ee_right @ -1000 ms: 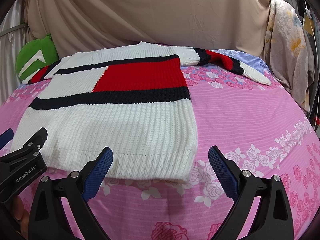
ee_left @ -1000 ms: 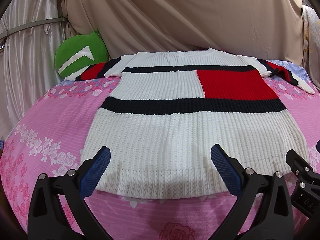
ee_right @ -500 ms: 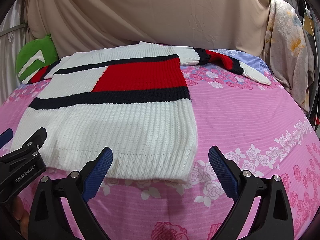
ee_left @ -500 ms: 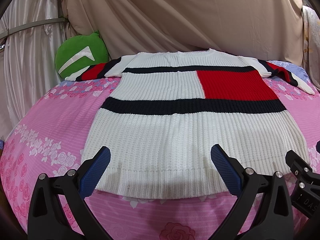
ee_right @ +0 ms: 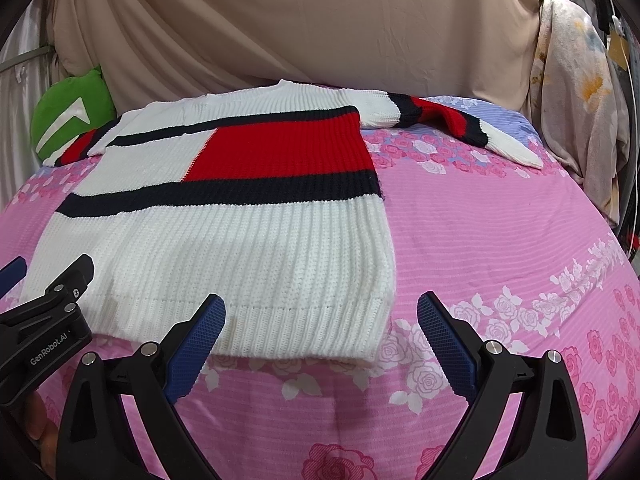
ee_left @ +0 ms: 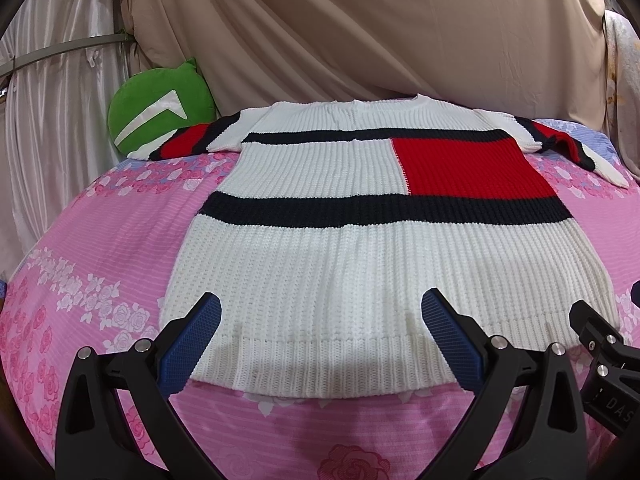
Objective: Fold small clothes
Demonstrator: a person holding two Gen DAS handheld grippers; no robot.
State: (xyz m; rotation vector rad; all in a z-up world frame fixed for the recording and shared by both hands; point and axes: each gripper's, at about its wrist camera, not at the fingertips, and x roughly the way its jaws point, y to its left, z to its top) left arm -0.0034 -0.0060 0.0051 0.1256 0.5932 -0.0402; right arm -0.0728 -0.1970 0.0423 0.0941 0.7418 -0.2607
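Observation:
A white knit sweater (ee_left: 360, 272) with navy stripes and a red block lies flat, face up, on the pink floral bed; it also shows in the right wrist view (ee_right: 224, 248). Both sleeves are spread out sideways. My left gripper (ee_left: 320, 336) is open and empty, hovering just above the hem's left half. My right gripper (ee_right: 320, 336) is open and empty, by the hem's right corner. The right gripper's body shows at the right edge of the left wrist view (ee_left: 600, 356), and the left gripper's body at the left edge of the right wrist view (ee_right: 48, 320).
The pink rose-print bedsheet (ee_right: 500, 248) covers the bed. A green cushion (ee_left: 156, 116) sits at the back left under the left sleeve end. Beige drapes (ee_left: 360, 32) hang behind. A floral cloth (ee_right: 580, 100) hangs at the right.

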